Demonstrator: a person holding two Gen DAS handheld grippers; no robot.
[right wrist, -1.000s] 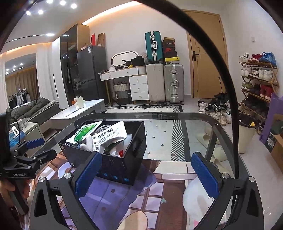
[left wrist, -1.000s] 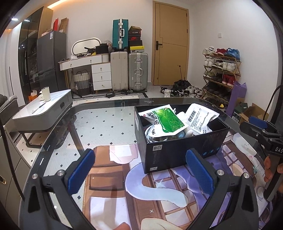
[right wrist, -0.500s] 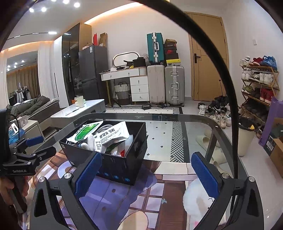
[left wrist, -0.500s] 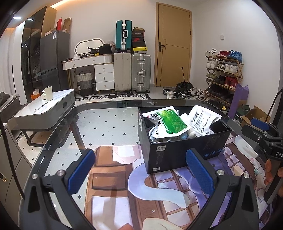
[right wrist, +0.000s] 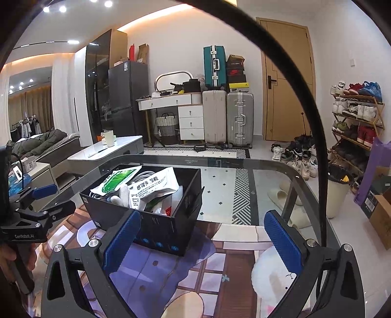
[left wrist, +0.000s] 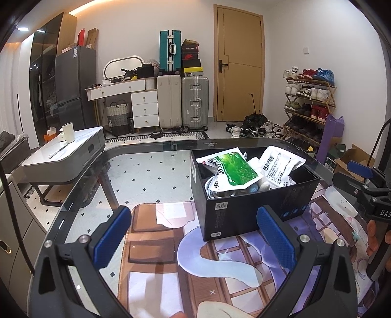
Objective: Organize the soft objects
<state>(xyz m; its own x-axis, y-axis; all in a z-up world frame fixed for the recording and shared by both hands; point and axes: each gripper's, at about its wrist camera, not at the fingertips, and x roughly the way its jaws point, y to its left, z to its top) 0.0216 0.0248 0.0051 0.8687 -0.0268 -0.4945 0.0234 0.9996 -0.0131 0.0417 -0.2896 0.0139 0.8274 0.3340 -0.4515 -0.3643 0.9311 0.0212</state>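
We've got both the left gripper [left wrist: 193, 234] and right gripper [right wrist: 201, 238] spread wide and empty, soft packets [left wrist: 233, 170] piled in the black box [left wrist: 249, 215] on the table, so probably pinch one packet by its edge.

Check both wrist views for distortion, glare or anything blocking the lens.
Left wrist view: strong fisheye bending at the edges, dark vignette corners; the black box and green packet are sharp. Right wrist view: same bending, a black cable arcs across the lens, ceiling spotlights flare, and the glass table shows mild reflections.
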